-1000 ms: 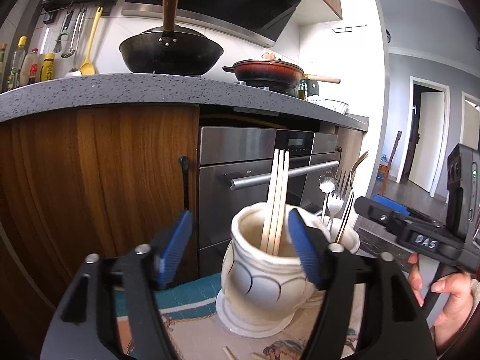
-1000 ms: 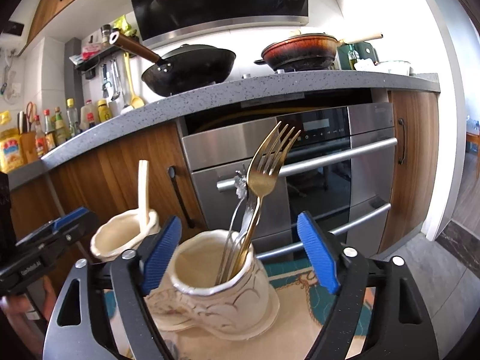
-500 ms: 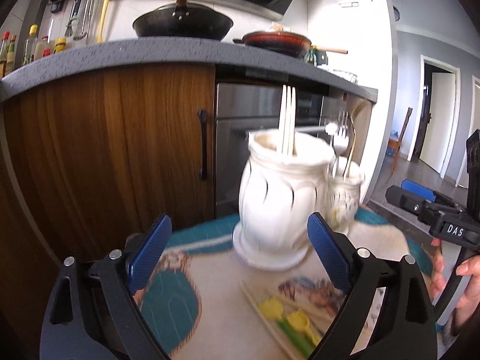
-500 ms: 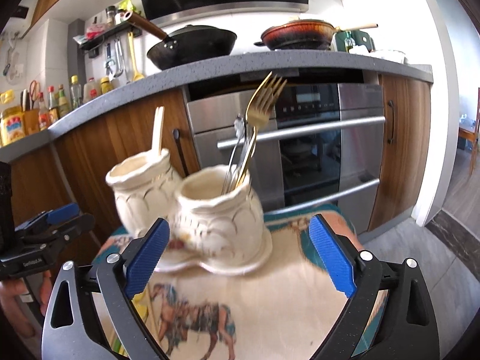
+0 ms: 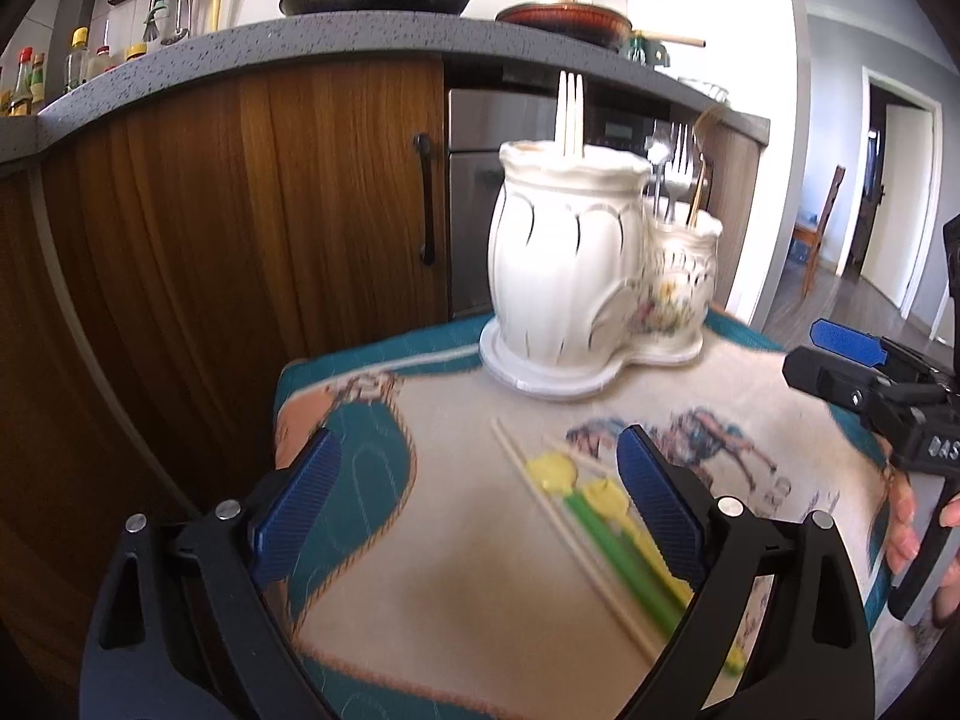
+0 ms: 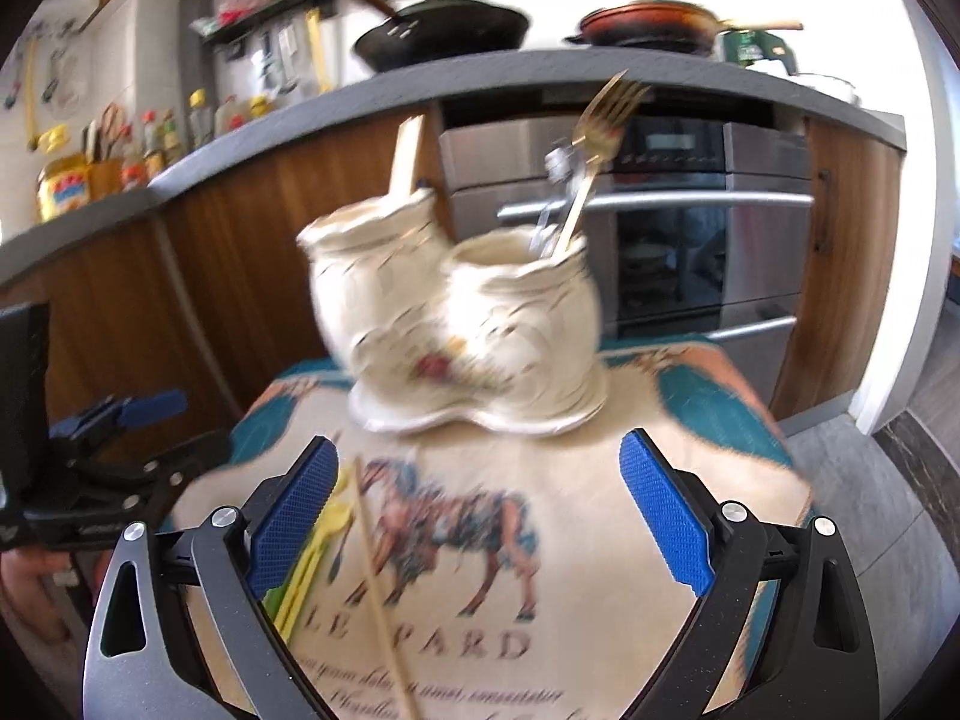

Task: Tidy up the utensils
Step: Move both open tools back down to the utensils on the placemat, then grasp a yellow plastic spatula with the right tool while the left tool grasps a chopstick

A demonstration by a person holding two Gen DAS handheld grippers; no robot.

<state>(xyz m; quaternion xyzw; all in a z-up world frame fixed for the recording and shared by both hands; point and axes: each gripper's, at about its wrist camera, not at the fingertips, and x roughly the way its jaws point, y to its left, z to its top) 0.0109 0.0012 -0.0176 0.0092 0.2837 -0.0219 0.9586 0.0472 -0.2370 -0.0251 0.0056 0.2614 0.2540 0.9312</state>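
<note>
Across the middle of both views spreads the cloth-covered surface (image 5: 480,570), its printed cloth (image 6: 468,600) edged in teal and showing a horse. Near the far edge stands the cream ceramic holder (image 5: 570,276), two joined pots on one base: the taller pot holds chopsticks (image 5: 570,114) upright, the shorter one holds forks and a spoon (image 6: 588,180). Nearer the front edge, towards the left side of the surface, lie loose chopsticks (image 5: 576,534) beside two plastic spoons (image 5: 606,534), yellow and green, all lying flat on the cloth. Left gripper (image 5: 480,510) hovers above them, jaws spread wide with nothing pinched, having just been opening. Right gripper (image 6: 480,510) hangs over the horse print, its jaws likewise spread and empty, just opened too
</note>
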